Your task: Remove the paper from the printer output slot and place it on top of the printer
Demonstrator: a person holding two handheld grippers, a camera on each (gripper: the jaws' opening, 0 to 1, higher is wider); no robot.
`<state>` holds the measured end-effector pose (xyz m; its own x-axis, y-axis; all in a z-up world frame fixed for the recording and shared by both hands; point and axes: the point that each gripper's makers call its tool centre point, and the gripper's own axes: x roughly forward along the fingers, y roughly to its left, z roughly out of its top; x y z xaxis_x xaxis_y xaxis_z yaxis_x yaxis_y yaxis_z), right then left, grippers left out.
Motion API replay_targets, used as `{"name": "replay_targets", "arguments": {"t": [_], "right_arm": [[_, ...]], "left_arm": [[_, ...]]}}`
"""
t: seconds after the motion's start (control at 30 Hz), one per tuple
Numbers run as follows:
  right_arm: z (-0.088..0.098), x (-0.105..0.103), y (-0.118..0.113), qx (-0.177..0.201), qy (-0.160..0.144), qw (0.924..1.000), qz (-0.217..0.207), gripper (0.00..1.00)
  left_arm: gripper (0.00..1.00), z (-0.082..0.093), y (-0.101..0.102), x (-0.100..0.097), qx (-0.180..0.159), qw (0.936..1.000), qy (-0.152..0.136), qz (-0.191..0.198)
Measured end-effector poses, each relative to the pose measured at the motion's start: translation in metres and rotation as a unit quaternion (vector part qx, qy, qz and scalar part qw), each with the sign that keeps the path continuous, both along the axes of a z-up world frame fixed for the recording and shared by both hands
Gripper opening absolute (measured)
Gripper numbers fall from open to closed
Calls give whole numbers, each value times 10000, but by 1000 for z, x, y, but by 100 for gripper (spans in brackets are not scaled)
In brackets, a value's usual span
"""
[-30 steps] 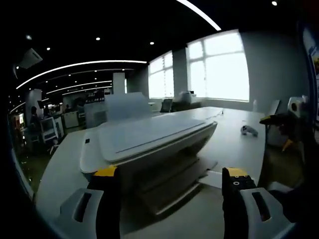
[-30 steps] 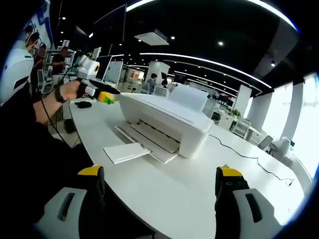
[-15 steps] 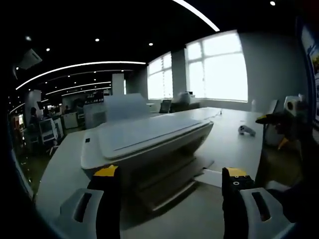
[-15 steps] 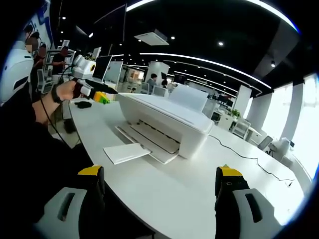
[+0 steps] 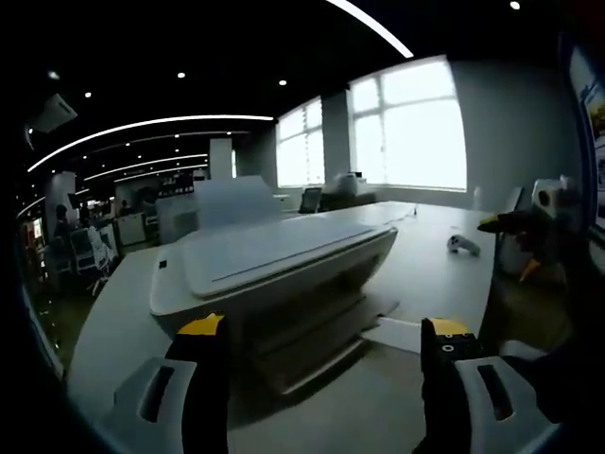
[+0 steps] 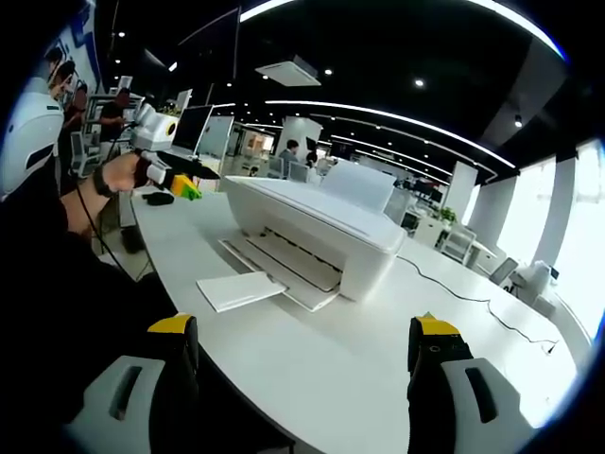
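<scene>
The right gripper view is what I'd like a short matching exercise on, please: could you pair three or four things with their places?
Things:
1. paper
2. printer
3. left gripper
4. cable

Places:
A. held in a hand past the printer's far end
B. trailing across the table behind the printer
C. on the output tray's outer end
D. on the white table, lid shut

Pairs: 1-C, 2-D, 3-A, 4-B

The left gripper view looks from low above the table [image 5: 123, 322] at one end of the printer [image 5: 274, 270], quite near, facing the windows [image 5: 406, 128]. The right gripper view looks from farther back at the printer [image 6: 317, 232] front, facing into the office. Both views share the printer, the paper [image 6: 238, 289] and the table.
</scene>
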<state>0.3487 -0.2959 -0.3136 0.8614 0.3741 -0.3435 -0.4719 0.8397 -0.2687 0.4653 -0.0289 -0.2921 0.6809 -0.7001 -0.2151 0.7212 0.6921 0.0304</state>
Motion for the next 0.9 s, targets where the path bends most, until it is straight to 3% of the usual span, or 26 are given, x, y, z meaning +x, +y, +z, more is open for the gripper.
{"name": "replay_targets", "arguments": {"t": [0.9], "right_arm": [[-1, 1, 1, 11, 13, 10000, 5, 87]], "left_arm": [[85, -1, -4, -21, -47, 9998, 67, -174]]}}
